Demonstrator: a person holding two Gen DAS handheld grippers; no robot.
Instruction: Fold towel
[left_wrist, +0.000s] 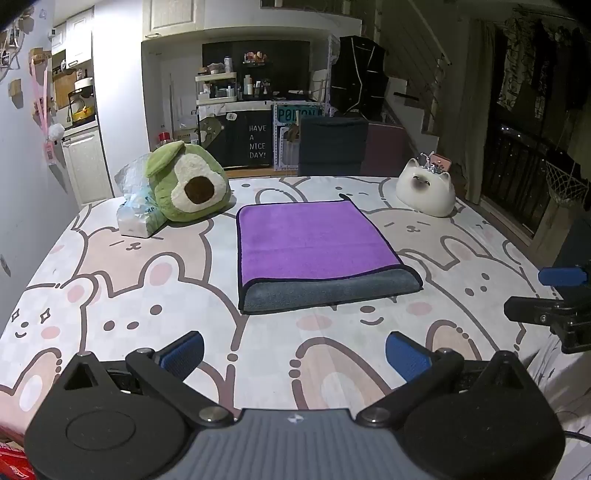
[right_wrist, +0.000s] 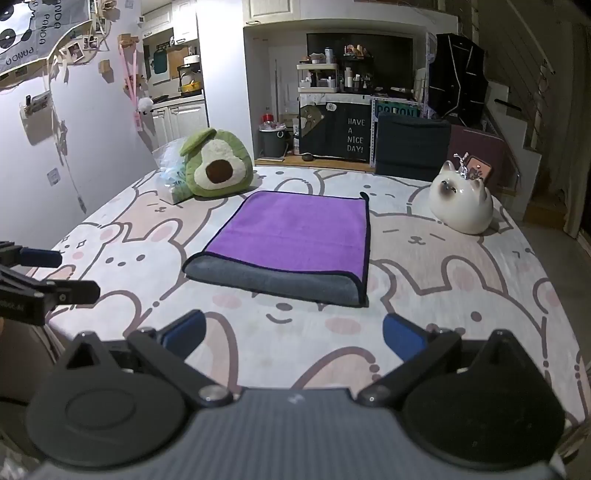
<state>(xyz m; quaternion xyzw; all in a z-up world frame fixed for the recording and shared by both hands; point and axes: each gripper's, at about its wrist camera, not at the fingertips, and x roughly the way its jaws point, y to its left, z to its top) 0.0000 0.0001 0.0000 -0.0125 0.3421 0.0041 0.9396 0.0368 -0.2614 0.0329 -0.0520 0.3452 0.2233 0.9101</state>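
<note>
Both tongs, left (left_wrist: 293, 354) and right (right_wrist: 293, 338), gape wide, empty; pinching only the towel's (left_wrist: 314, 240) top layer would undo its fold.

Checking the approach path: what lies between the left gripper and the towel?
Nothing: only bare bunny-print sheet separates the left gripper from the towel, seen in the left wrist view.

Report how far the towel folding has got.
Done: the towel lies folded once on the bunny-print cover, purple side up, with the grey side showing at the rolled near edge. In hand: nothing; the left gripper and right gripper are both open, short of the towel. Left: possibly another fold, if a smaller bundle is wanted.
</note>
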